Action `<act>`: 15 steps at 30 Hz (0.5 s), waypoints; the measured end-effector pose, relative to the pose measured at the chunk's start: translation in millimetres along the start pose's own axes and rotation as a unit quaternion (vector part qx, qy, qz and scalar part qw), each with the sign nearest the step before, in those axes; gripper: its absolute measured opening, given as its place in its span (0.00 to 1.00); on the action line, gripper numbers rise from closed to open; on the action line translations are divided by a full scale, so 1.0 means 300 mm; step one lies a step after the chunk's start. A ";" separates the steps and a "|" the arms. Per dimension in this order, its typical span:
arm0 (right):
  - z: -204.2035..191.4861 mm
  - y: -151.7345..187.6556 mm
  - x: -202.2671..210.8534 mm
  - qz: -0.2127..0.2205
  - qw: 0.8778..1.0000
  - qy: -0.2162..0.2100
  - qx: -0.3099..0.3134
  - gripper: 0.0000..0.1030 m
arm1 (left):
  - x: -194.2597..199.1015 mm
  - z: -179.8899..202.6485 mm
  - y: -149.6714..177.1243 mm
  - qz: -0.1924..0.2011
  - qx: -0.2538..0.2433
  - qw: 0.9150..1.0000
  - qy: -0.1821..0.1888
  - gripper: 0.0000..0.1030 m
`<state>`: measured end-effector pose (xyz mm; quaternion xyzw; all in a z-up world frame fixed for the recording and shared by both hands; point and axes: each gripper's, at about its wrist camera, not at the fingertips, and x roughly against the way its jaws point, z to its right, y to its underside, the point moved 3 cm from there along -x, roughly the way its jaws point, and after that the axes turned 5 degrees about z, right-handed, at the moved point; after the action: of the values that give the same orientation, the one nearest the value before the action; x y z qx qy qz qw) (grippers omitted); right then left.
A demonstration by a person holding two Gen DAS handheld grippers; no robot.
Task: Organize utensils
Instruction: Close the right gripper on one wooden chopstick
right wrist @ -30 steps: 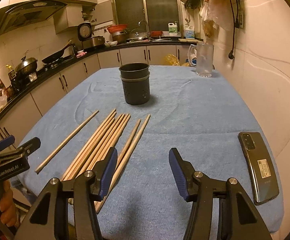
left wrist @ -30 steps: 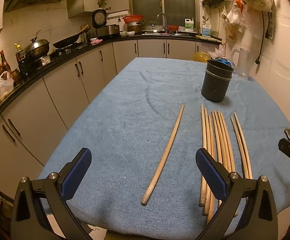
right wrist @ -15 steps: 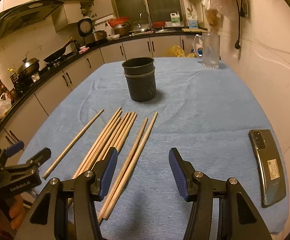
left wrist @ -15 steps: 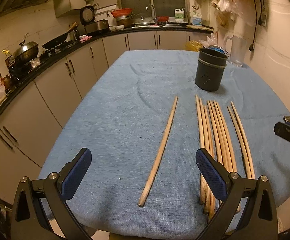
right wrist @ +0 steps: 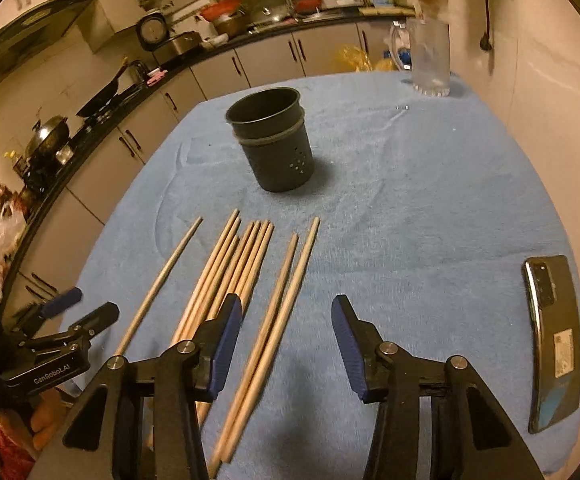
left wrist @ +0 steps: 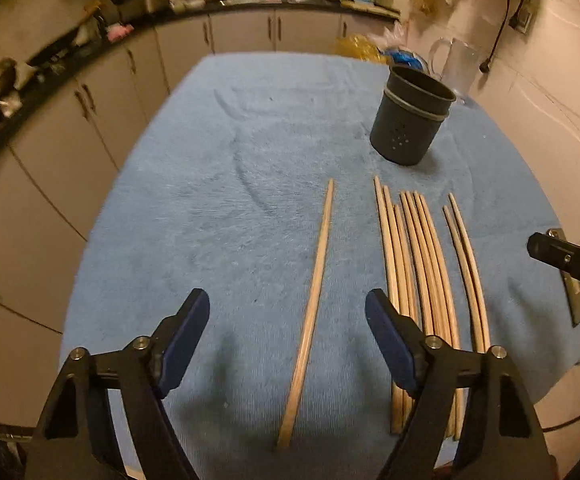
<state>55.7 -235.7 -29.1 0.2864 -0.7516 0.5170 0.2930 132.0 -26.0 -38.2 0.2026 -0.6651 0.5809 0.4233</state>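
Note:
Wooden chopsticks lie on the blue cloth (left wrist: pixel 217 208). A single chopstick (left wrist: pixel 312 304) lies apart on the left; my left gripper (left wrist: pixel 287 328) is open above its near half, jaws on either side of it. A bundle of several chopsticks (left wrist: pixel 418 280) and a pair (left wrist: pixel 466 272) lie to the right. In the right wrist view my right gripper (right wrist: pixel 285 336) is open over the near end of the pair (right wrist: pixel 277 308), with the bundle (right wrist: pixel 229 276) and the single chopstick (right wrist: pixel 161 276) to its left. The dark grey holder cup (left wrist: pixel 410 120) (right wrist: pixel 273 140) stands upright beyond them, empty.
A black phone (right wrist: pixel 554 336) lies on the cloth at the right edge. A clear glass jug (right wrist: pixel 430 56) stands at the far right corner. The left gripper (right wrist: pixel 61 340) shows at the table's left edge. Kitchen counters and cabinets run behind and to the left.
Both grippers have moved forward and lower over the table. The left one now straddles the single chopstick; the right one is over the pair. Nothing has been taken hold of.

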 end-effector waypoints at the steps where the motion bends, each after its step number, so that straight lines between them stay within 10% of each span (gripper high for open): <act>1: 0.008 -0.017 -0.024 -0.012 1.000 -0.006 -0.011 0.48 | -0.018 -0.002 -0.013 -0.008 0.001 1.000 0.003 0.63; 15: 0.056 -0.089 -0.269 -0.108 0.992 0.009 -0.065 0.29 | -0.203 0.055 -0.108 -0.089 -0.019 0.995 0.032 0.37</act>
<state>126.5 -249.5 -77.3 0.3409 -0.7458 0.4348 0.3721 185.5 -62.9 -66.7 0.2343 -0.6413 0.5345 0.4981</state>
